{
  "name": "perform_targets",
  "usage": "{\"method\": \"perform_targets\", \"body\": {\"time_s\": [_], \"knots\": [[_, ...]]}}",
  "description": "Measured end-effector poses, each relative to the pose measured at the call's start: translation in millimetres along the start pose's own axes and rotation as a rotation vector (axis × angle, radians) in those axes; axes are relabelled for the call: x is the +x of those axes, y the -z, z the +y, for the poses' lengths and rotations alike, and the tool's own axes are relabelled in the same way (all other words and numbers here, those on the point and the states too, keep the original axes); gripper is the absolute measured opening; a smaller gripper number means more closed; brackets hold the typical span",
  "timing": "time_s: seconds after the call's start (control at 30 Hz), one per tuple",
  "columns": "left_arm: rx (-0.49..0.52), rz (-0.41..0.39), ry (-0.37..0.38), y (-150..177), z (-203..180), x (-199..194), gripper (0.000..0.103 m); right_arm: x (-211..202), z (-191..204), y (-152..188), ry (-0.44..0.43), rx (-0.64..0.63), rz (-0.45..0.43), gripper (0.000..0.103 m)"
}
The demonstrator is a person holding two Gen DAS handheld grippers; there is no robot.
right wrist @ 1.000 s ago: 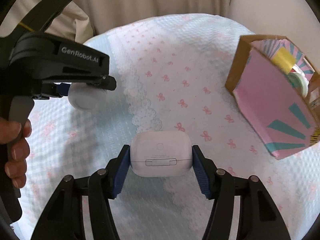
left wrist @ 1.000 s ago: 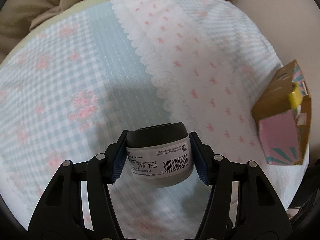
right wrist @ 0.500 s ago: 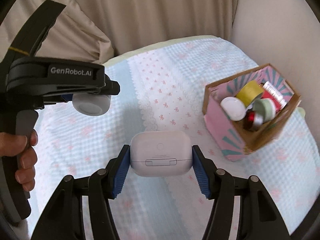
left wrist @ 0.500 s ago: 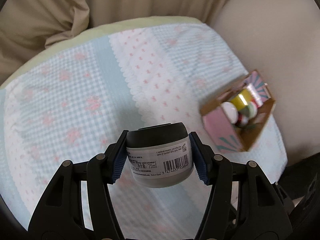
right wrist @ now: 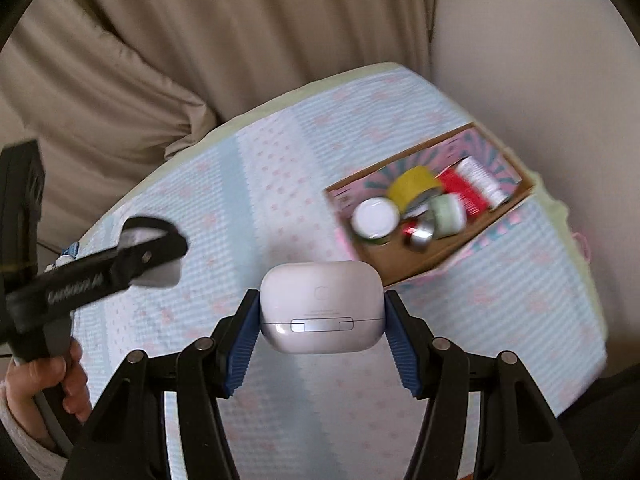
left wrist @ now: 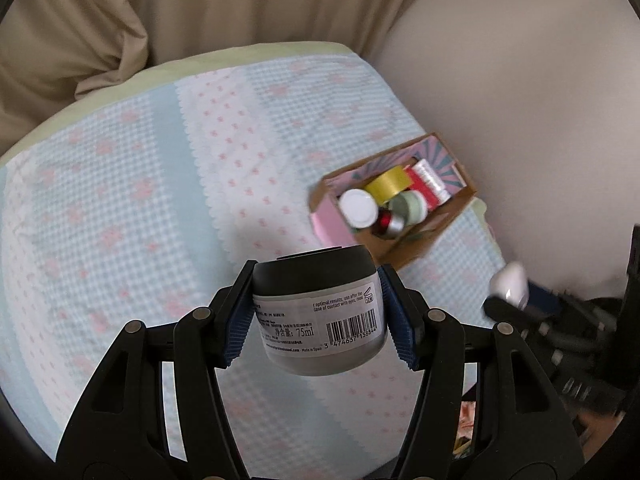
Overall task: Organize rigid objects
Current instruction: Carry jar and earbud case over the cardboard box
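Observation:
My left gripper (left wrist: 318,316) is shut on a grey jar with a black lid (left wrist: 320,312) and holds it high above the bed. My right gripper (right wrist: 320,312) is shut on a white earbuds case (right wrist: 320,306), also held high. An open cardboard box with pink sides (left wrist: 434,226) (right wrist: 424,258) stands on the bed, ahead and to the right of both grippers. It holds a yellow tape roll (left wrist: 390,184), a white-lidded jar (right wrist: 376,216), a green jar (right wrist: 448,212), a red tube and a small silver item. The left gripper with its jar (right wrist: 154,256) also shows at the left of the right wrist view.
The bed has a blue-and-white gingham cover with pink bows (left wrist: 160,208). A beige curtain (right wrist: 200,60) hangs behind it and a pale wall (left wrist: 520,100) stands close to the box on the right. A hand (right wrist: 52,384) grips the left tool's handle.
Both grippers have risen well above the bed with their loads still held. The box, seen from the side before, now shows from above with its contents visible.

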State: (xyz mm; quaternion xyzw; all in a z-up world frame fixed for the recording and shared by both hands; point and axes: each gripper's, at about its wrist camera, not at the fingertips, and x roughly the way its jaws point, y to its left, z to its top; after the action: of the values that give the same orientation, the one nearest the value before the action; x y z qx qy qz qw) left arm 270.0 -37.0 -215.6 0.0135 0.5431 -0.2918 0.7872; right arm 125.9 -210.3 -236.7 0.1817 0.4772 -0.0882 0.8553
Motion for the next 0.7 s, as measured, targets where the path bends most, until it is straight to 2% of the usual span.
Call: {"method": "perform_targets", "body": {"time_s": [0.2, 0.4, 0.53, 0.7], "knots": [[-0.059, -0.024, -0.028, -6, -51, 12, 0.055, -19, -67, -39, 0.006, -0.045, -0.009, 0.056], [-0.194, -0.023, -0.050, -13, -96, 47, 0.055, -15, -129, -87, -0.026, -0.120, 0.002, 0.056], [-0.280, -0.007, -0.065, -18, -116, 76, 0.055, 5, -167, -124, -0.049, -0.160, 0.034, 0.056], [-0.334, 0.018, -0.094, -27, -124, 114, 0.055, 48, -196, -161, -0.063, -0.211, 0.078, 0.056]]}}
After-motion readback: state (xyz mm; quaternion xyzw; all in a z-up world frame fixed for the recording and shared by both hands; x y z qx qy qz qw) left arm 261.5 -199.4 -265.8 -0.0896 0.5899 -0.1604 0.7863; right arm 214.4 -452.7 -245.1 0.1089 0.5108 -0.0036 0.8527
